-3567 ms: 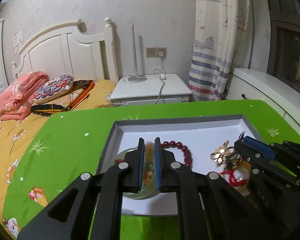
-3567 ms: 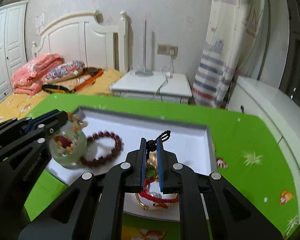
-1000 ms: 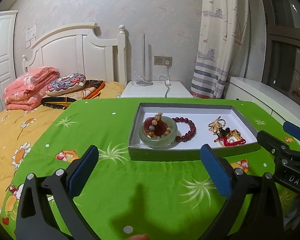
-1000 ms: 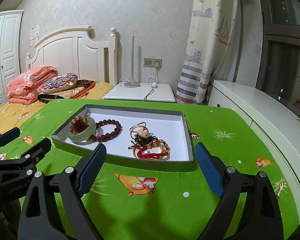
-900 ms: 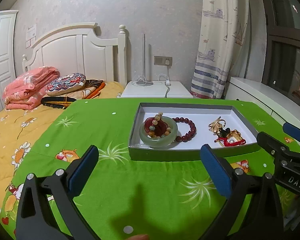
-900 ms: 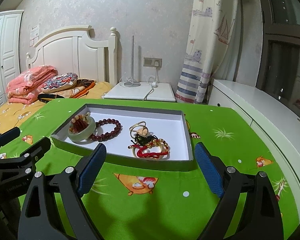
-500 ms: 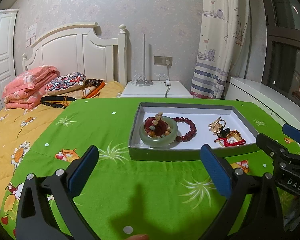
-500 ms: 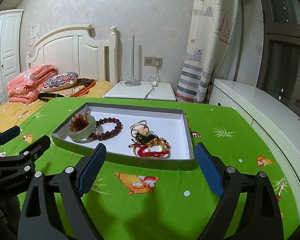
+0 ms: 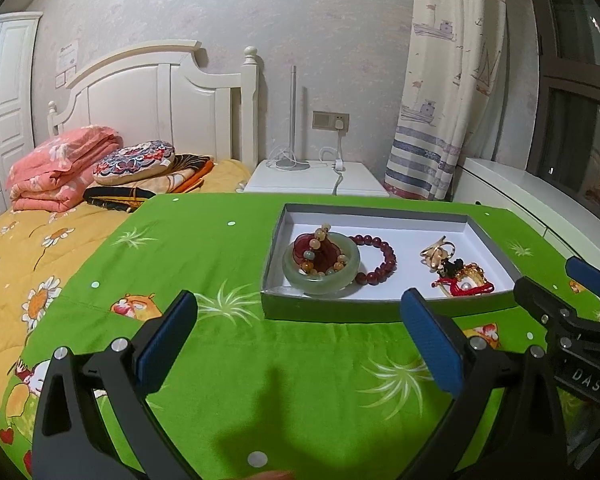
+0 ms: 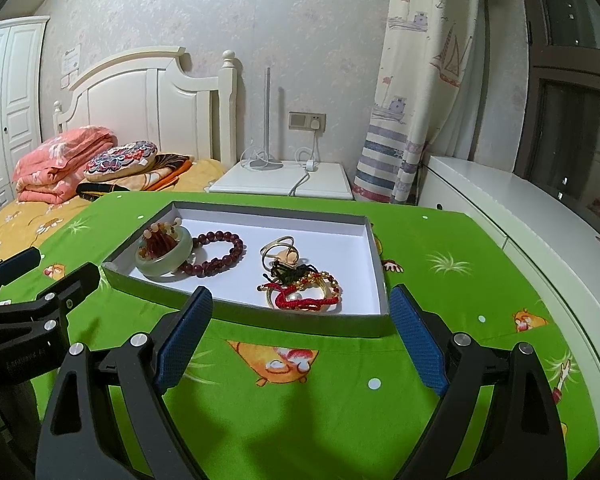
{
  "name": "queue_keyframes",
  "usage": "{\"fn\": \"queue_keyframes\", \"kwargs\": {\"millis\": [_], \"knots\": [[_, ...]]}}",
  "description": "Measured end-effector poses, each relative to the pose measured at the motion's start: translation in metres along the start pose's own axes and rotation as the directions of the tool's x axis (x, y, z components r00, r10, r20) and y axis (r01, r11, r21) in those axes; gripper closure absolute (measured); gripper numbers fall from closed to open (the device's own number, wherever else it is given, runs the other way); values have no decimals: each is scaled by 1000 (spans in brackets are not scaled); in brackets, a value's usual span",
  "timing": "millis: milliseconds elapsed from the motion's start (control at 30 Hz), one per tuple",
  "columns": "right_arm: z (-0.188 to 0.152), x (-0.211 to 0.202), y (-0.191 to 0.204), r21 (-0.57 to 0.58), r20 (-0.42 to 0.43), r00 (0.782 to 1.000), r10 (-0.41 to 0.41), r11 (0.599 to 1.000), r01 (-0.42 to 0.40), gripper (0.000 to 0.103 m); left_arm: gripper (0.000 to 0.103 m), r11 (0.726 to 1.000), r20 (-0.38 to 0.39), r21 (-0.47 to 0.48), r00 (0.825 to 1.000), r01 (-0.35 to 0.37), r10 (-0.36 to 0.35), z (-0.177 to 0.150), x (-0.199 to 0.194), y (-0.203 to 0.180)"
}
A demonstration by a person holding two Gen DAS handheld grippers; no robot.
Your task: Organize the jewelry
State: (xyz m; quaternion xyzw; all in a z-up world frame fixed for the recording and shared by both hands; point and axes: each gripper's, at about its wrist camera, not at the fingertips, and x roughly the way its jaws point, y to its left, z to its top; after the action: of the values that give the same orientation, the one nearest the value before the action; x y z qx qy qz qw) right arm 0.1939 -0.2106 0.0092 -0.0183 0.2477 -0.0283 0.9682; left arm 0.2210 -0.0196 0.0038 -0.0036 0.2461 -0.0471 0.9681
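Grey-walled, white-floored tray [image 10: 259,320] as landmark, resting on a green cartoon-print cloth [image 10: 300,392]. At the tray's left end lies a pale jade bangle [image 10: 164,261] with a mixed amber-and-red bead strand [image 10: 160,239] heaped in its centre; a dark red bead bracelet [image 10: 215,254] touches the bangle's right side. Toward the tray's right end sit a gold wire ring piece [image 10: 277,249], a black knotted cord [image 10: 289,270] and a red cord bracelet with gold beads [image 10: 304,296], tangled together in 1 cluster. All jewelry visible is inside the tray, in 2 groups well apart

Left gripper [image 9: 297,340] and right gripper [image 10: 300,336] both hover on the near side of the tray, above the cloth – jaws spread wide, nothing held. Each gripper's side is visible at the edge of the other's view

Step, as judged: sorting looks complete or nearly so. If further tidying is wanted, the next move calls for separating the right-hand tangle – a narrow pinch on 1 cord without dragging its neighbours

Behind the tray: a white nightstand [image 10: 283,180] with a cable, a bed with folded bedding [image 10: 63,164], a striped curtain [image 10: 412,80]. Only the tray's near wall stands between grippers and pieces
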Motion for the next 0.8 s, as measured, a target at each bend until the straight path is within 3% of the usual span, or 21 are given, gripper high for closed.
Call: {"fn": "queue_keyframes", "kwargs": {"millis": [800], "knots": [[-3,1,1,-3,-2,1000,6,1000,-6,19,5,999,23,8,998,-50,50,-3,-6,-1]]}}
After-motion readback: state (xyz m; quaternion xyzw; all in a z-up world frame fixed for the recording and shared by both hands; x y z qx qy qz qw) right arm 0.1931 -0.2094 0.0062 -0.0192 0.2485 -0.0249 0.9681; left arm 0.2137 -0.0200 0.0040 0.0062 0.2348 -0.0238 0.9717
